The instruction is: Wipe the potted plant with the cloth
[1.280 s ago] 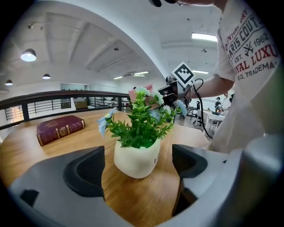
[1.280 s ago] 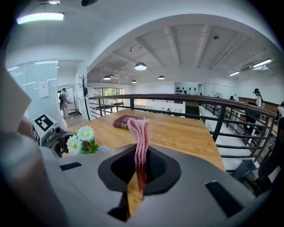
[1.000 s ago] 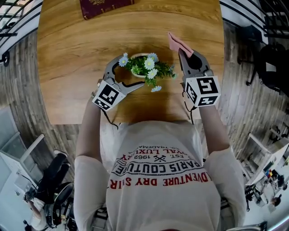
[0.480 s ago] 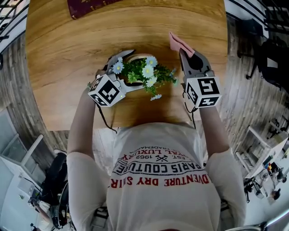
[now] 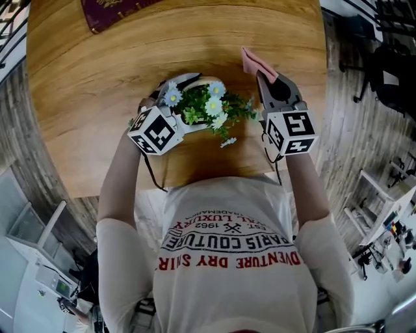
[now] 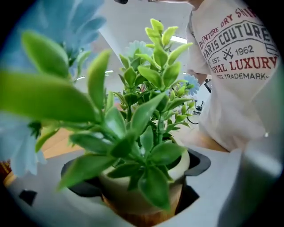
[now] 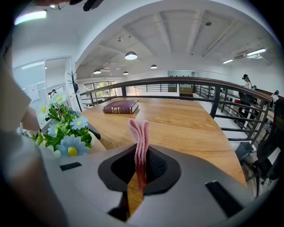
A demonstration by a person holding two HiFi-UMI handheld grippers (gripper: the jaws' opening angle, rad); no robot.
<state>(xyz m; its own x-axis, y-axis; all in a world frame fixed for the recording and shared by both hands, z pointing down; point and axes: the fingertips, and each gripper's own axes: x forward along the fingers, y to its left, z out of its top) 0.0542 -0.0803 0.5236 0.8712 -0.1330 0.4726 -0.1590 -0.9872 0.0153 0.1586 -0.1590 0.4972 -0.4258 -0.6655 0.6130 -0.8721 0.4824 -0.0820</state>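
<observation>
The potted plant (image 5: 209, 104) has green leaves, pale blue daisies and a cream pot with a wooden base (image 6: 142, 199). It stands near the front edge of the wooden table (image 5: 97, 71). My left gripper (image 5: 179, 88) is shut on the pot, its jaws pressed to both sides of it. A folded pink cloth (image 5: 255, 63) sticks up from my right gripper (image 5: 263, 77), which is shut on it just right of the plant. In the right gripper view the cloth (image 7: 140, 139) stands on edge between the jaws, with the flowers (image 7: 66, 128) at left.
A dark red book (image 5: 114, 10) lies at the table's far left, seen also as the book (image 7: 120, 107) in the right gripper view. A black railing (image 7: 208, 95) runs past the table's right side. A dark chair (image 5: 390, 84) stands on the floor at right.
My left gripper has closed in around the pot from its left side. The right gripper with the cloth has hardly moved. The view has shifted slightly.
</observation>
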